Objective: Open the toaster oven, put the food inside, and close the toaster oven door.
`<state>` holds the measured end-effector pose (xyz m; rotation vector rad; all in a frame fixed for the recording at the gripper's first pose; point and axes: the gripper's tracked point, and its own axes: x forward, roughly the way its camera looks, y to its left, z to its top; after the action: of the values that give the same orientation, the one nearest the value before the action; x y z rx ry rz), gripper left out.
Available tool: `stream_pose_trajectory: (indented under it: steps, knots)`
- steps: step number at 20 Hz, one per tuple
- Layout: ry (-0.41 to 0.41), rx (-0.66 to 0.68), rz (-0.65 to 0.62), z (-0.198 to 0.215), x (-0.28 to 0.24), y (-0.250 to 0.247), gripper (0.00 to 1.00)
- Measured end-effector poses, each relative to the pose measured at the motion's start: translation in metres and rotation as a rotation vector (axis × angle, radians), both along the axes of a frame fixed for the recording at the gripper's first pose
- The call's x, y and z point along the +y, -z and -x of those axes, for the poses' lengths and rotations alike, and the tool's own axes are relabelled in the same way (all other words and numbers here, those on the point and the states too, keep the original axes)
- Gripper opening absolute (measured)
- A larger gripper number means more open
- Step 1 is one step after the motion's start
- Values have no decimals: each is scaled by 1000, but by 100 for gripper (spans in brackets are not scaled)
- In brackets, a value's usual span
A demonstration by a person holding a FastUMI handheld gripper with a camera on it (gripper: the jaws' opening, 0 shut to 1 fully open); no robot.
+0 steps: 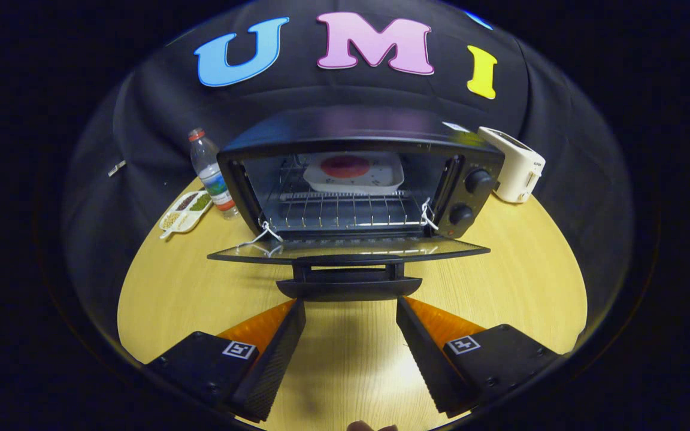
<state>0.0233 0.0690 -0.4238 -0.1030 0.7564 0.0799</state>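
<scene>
**A:** Start at the tongs. What are they doing?

**B:** The gripper [351,311] has its two fingers spread wide, pinching nothing. Bare table shows between them, and their tips sit just short of the black bar handle [349,286] of the drop-down glass door [348,248], which lies open and nearly flat.

**A:** And the food?

**B:** Already inside the black toaster oven [360,173]. A white square tray [354,173] with a round reddish patty [345,166] rests at the back of the wire rack [339,206]. I judge only the closing is left.

**A:** How will that door handle?

**B:** Stiff and hinged at the bottom, so it swings as one piece. The glass is smooth, likely slippery and breakable, so the handle is the place to hold or lift from underneath. White string [261,234] is tied at both front corners; it could snag.

**A:** Anything readable?

**B:** Little. The clear plastic water bottle [210,176] left of the oven has a label, and the white pop-up toaster [516,164] on the right has a small mark, possibly a brand, but both are too small to read. The fingers' bases carry square printed markers. A white divided dish [186,211] of seeds or beans sits by the bottle on the pale wooden round table [501,269].
</scene>
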Motion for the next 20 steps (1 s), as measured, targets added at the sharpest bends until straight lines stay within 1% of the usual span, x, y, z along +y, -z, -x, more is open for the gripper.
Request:
stream_pose_trajectory:
  steps: [3,7,10,15,20]
  knots:
    - [-29,-62,-9,-12,8,-22,99]
    - [-42,-144,-18,-30,5,-44,100]
    - [-62,-236,-18,-45,7,-69,99]
    - [-128,-399,0,-39,8,-135,99]
    - [-193,-555,4,-8,6,-203,97]
